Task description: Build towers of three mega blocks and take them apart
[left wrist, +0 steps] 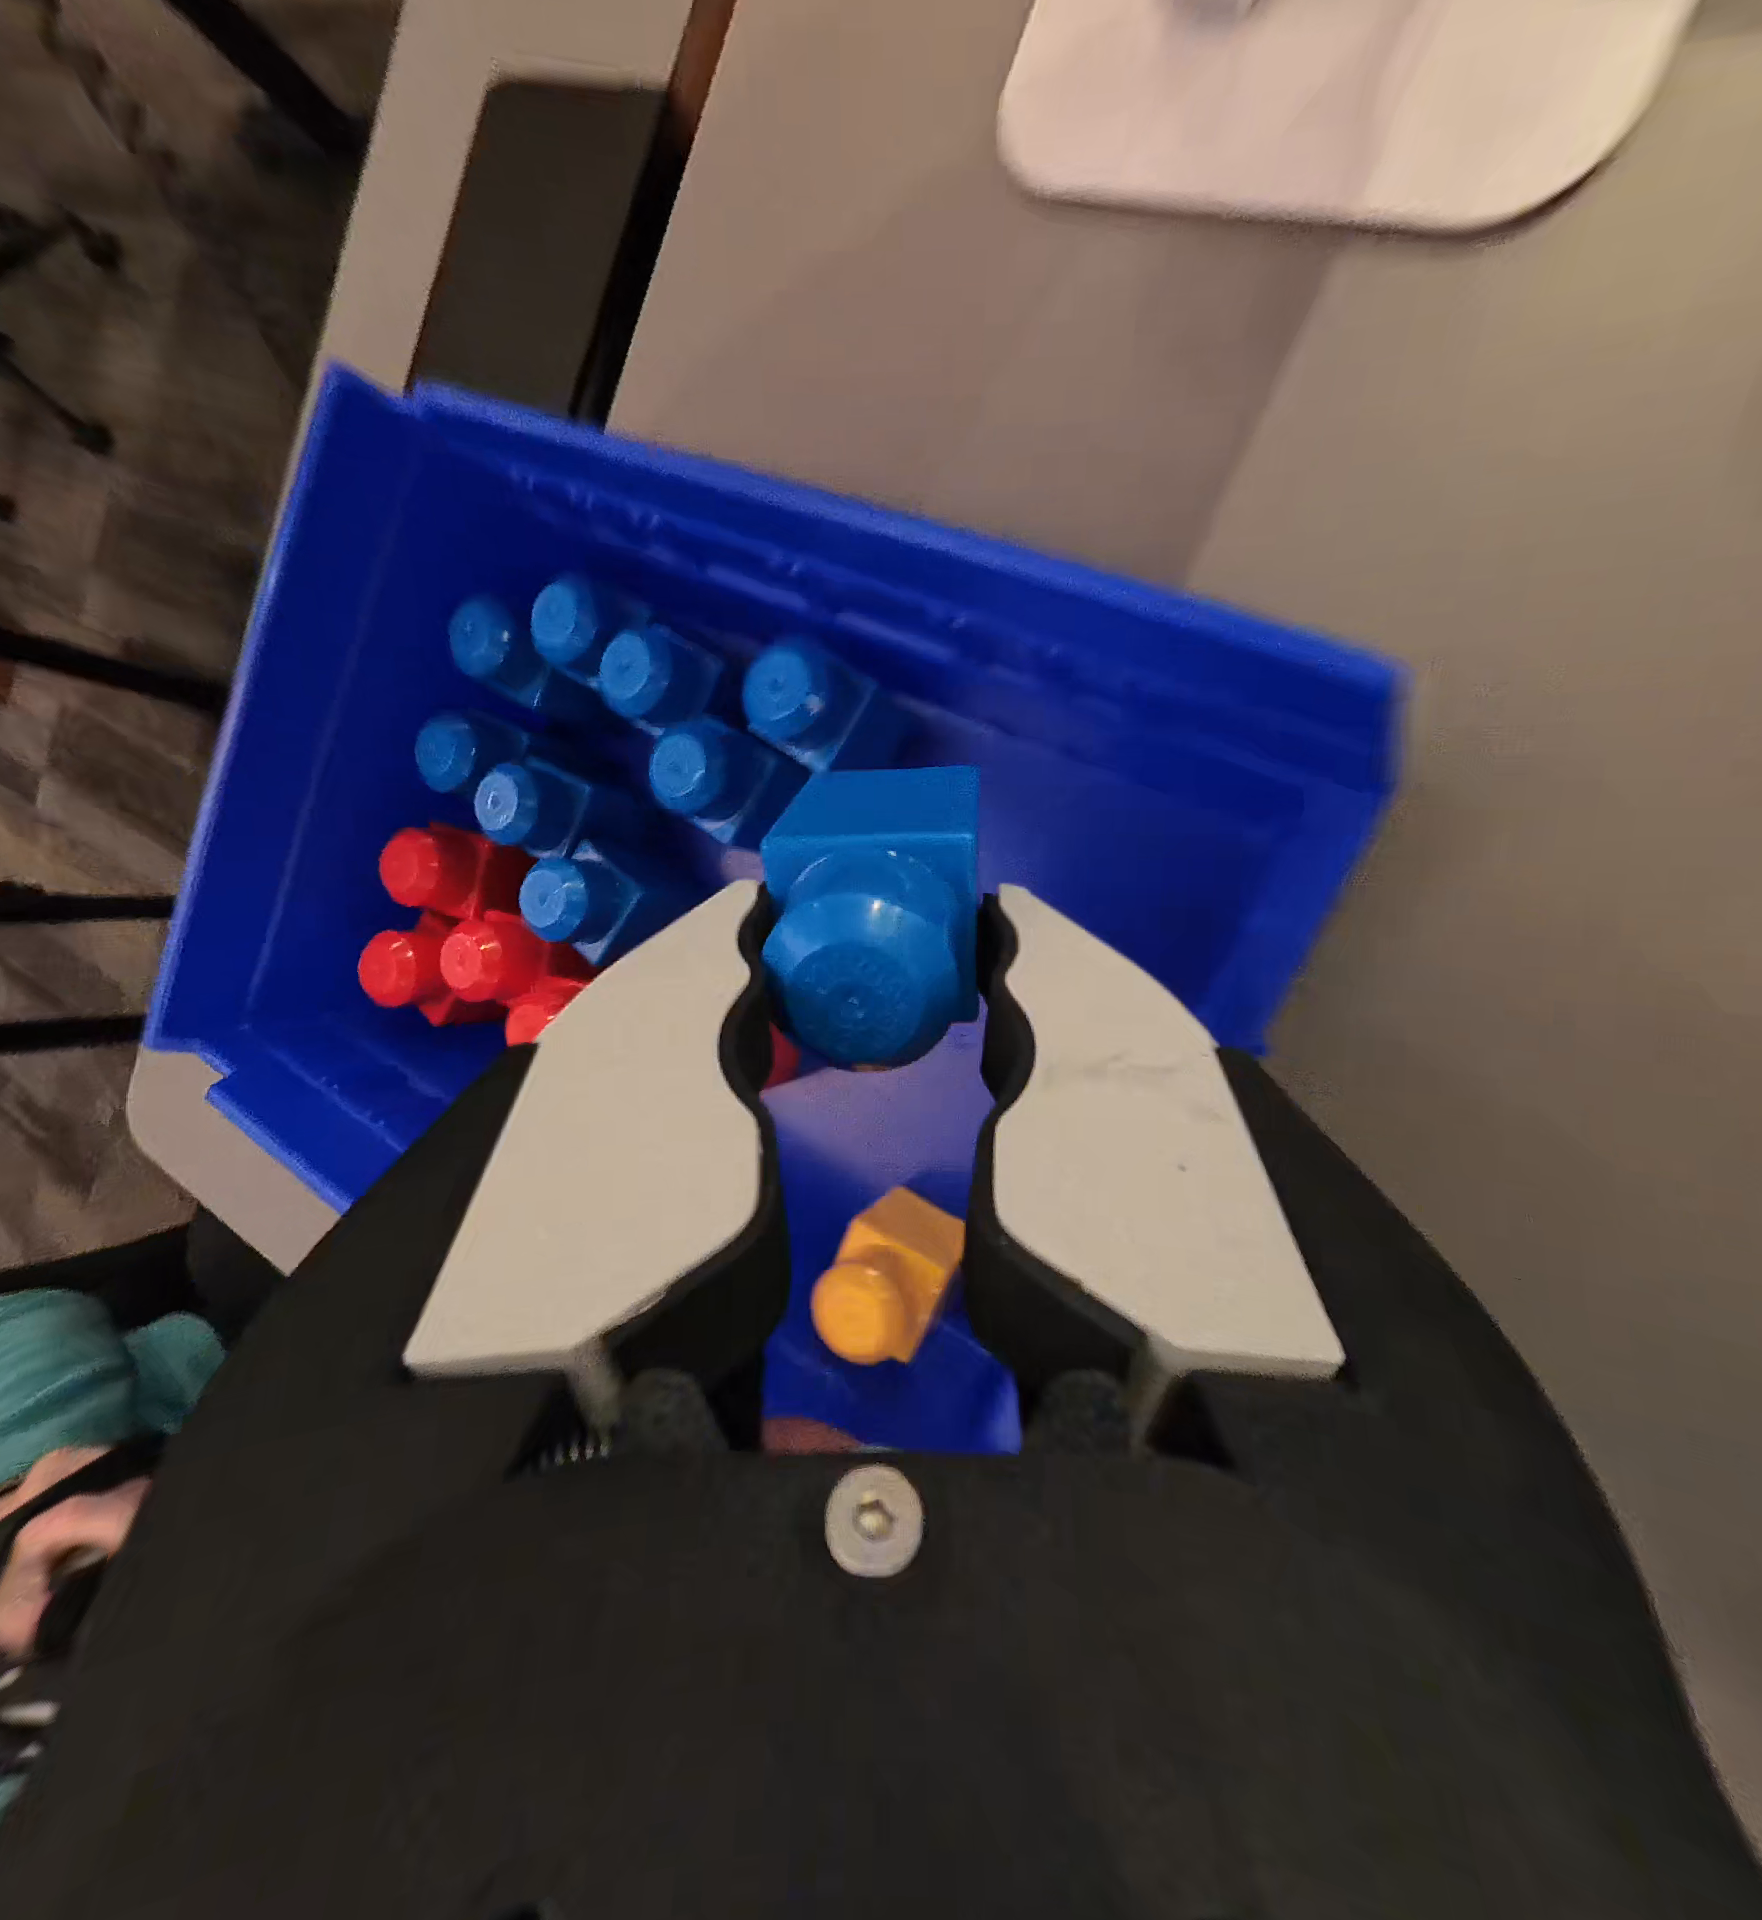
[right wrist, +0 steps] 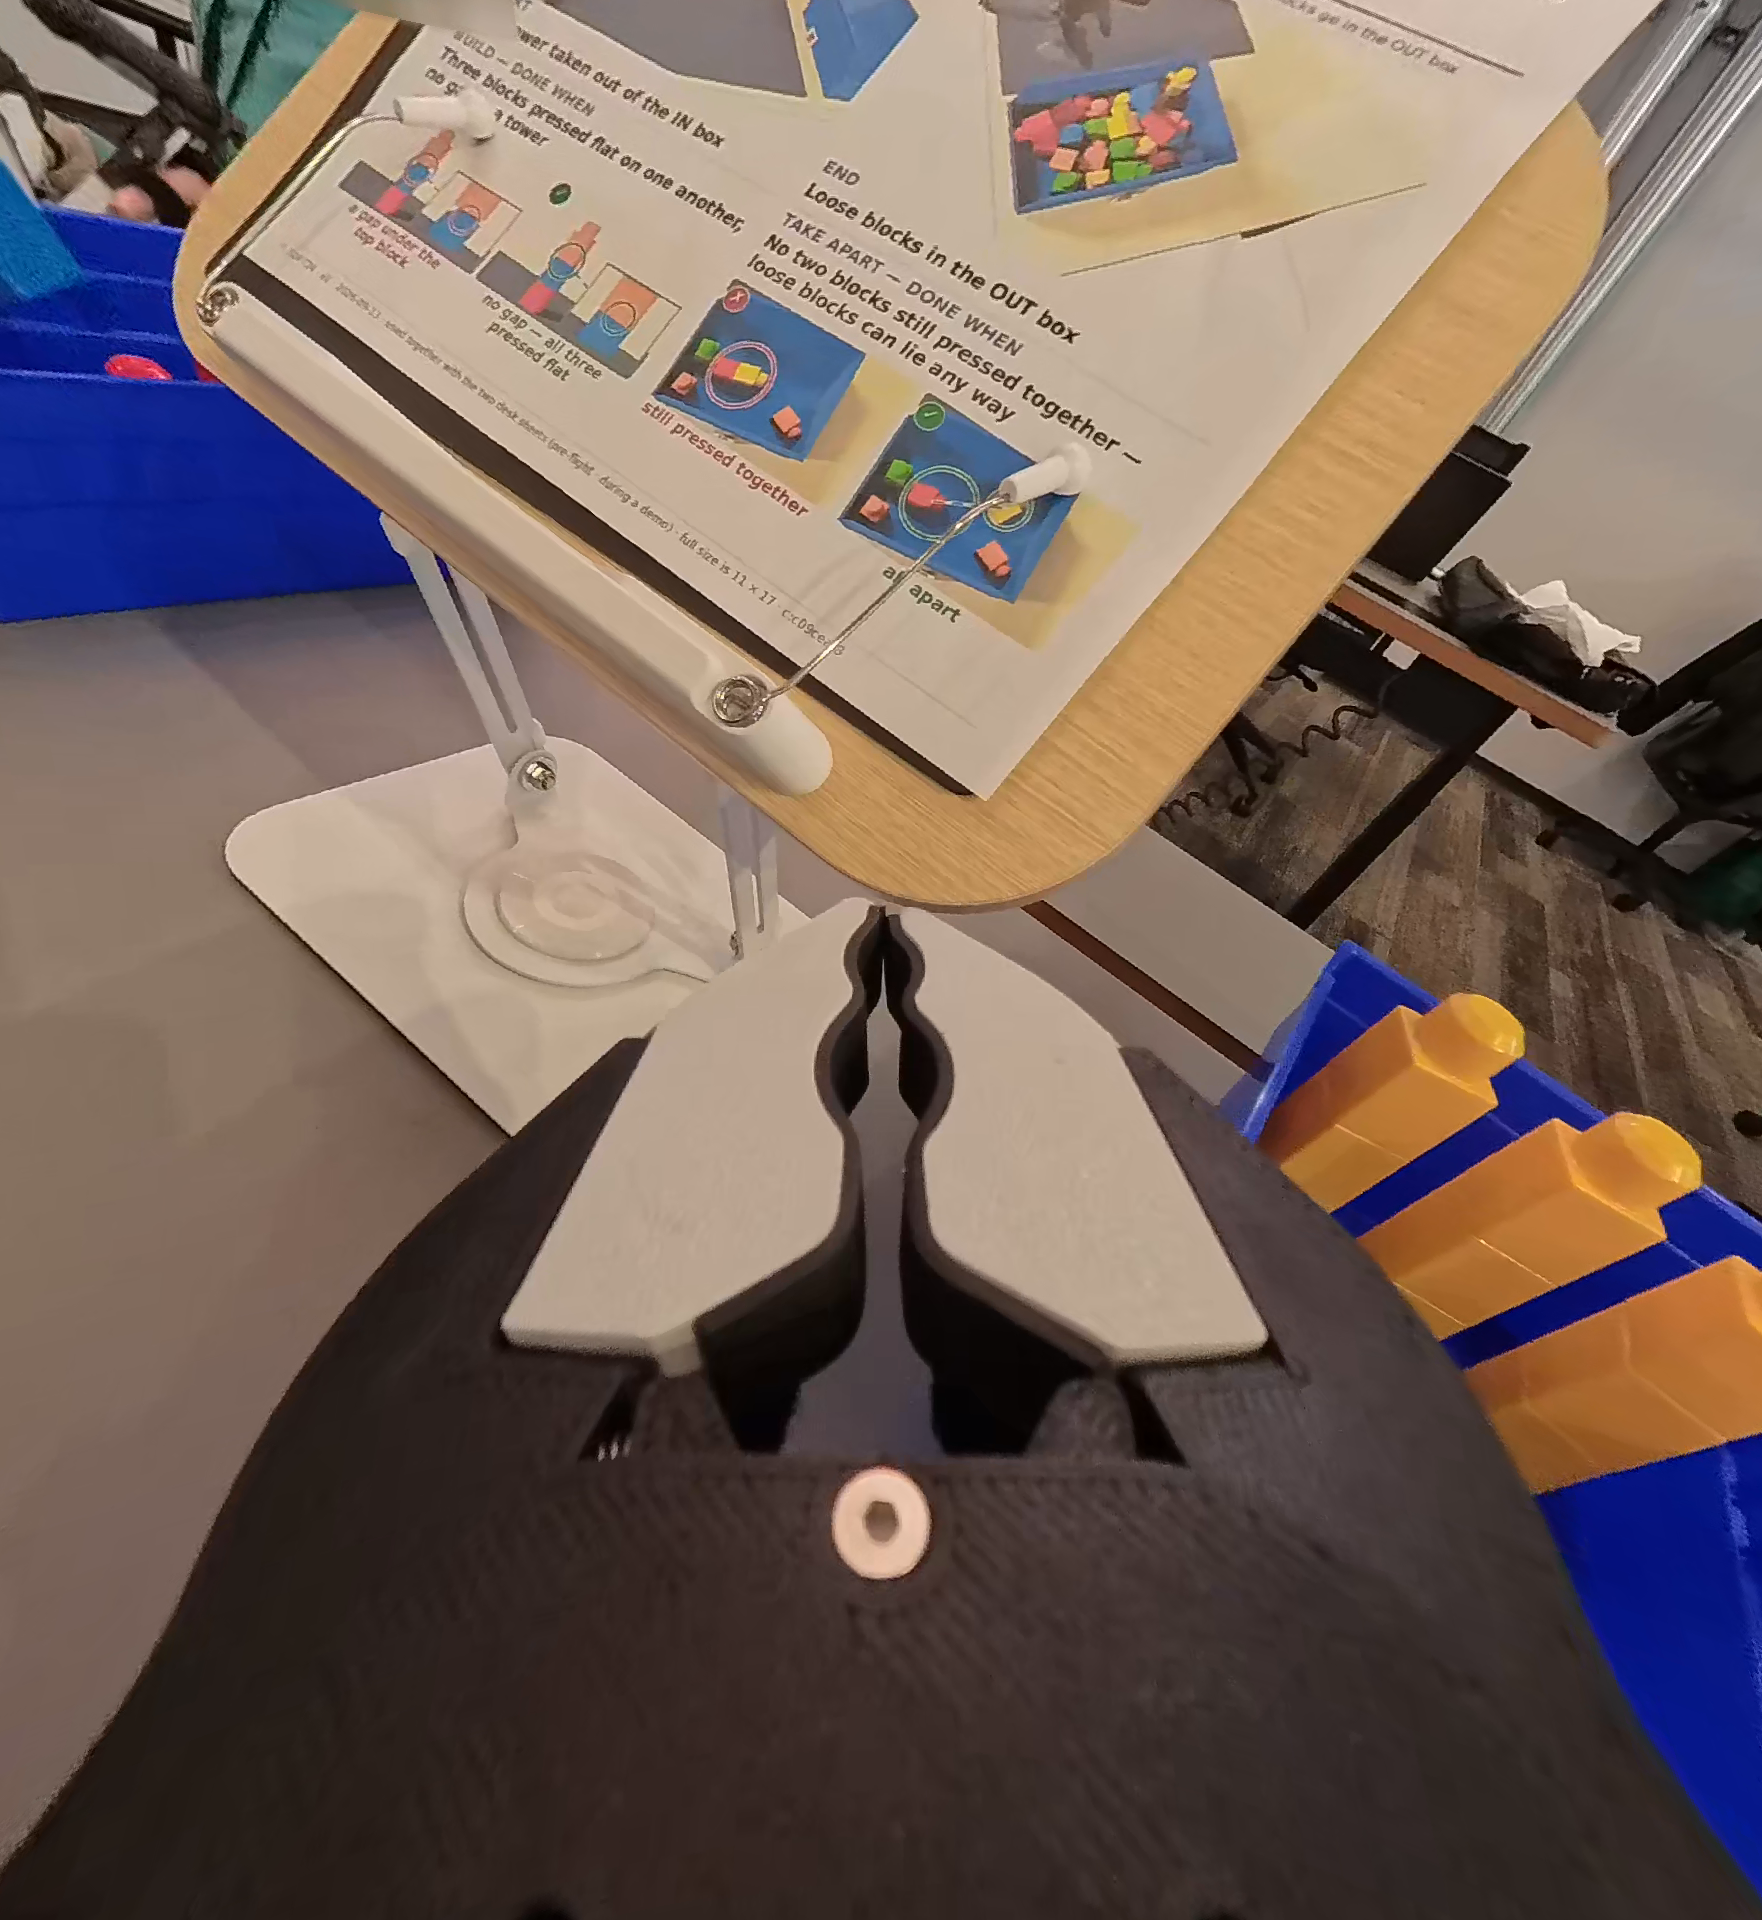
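The left hand-held gripper [left wrist: 872,935] is clamped on a blue block [left wrist: 872,904], held above the blue box [left wrist: 1116,707] of loose blue, red and orange blocks. Only the tips pinch the block, so it could twist or slip and drop back in. The right hand-held gripper [right wrist: 882,930] is closed on nothing, near the orange towers [right wrist: 1511,1216]. A printed sheet [right wrist: 856,312] has writing; the block's knob has small raised marks, too blurry to read.

Grey table [right wrist: 129,935], patterned carpet [right wrist: 1479,852], desks [right wrist: 1459,644]
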A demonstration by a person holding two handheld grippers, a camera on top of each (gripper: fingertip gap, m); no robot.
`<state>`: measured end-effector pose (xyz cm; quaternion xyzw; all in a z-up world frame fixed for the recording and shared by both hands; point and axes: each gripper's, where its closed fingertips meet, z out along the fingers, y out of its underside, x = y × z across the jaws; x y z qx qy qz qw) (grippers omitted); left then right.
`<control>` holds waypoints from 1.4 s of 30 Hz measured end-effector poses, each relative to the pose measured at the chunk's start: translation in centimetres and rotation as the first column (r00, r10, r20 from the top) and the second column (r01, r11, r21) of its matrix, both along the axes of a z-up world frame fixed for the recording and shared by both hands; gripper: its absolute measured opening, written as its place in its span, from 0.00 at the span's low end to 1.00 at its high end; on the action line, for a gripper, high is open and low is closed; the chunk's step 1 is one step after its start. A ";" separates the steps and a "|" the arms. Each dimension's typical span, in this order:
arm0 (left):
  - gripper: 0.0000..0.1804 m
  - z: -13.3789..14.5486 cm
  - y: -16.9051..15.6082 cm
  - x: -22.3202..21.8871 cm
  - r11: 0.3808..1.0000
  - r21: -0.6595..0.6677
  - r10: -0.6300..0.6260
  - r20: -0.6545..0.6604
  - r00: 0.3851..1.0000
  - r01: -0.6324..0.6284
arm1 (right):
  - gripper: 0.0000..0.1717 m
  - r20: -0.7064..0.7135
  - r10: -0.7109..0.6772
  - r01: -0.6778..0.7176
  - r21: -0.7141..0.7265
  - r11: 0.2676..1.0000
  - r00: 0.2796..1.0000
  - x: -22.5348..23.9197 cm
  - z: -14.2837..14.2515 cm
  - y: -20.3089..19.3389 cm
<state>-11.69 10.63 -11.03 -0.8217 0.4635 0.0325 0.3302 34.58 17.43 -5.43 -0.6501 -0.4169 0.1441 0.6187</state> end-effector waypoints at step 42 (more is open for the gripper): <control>0.30 -1.4 7.7 -3.7 0.972 -0.044 0.229 -0.026 0.973 -0.230 | 0.00 0.013 0.033 -0.033 -0.042 0.999 0.999 0.0 -1.3 0.3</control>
